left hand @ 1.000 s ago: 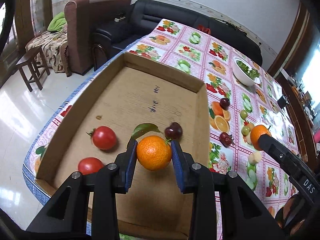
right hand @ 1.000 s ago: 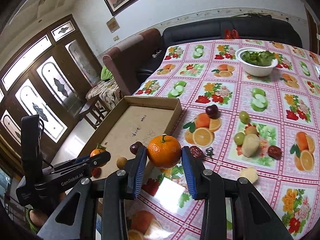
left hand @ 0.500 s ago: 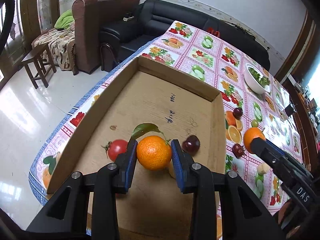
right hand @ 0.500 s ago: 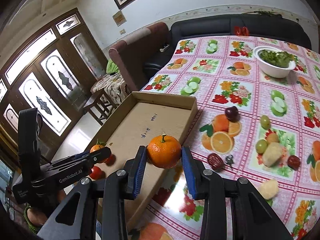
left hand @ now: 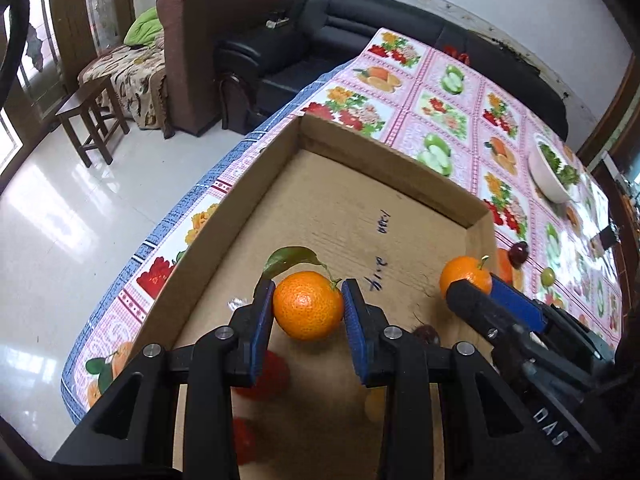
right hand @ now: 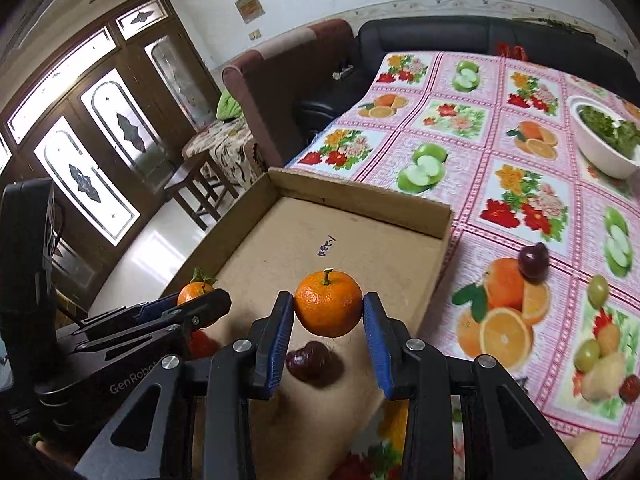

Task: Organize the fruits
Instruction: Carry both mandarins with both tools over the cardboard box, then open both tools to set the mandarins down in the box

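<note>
Left wrist view: a leafed orange (left hand: 308, 305) is pinched by the left tongs (left hand: 308, 312), a second orange (right hand: 328, 303) by the right tongs (right hand: 328, 320); both have been carried farther over the cardboard tray (left hand: 400, 184) since earlier.

I see bare floor in the far half of the cardboard tray (right hand: 362, 200); nearer me, a dark plum (right hand: 307, 361) and tomatoes (left hand: 266, 376) crowd it.

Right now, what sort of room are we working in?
Most likely a home living room. A black sofa and a brown armchair stand beside the table, whose fruit-print tablecloth looks domestic, and patterned-glass wooden doors fill one wall.
</note>
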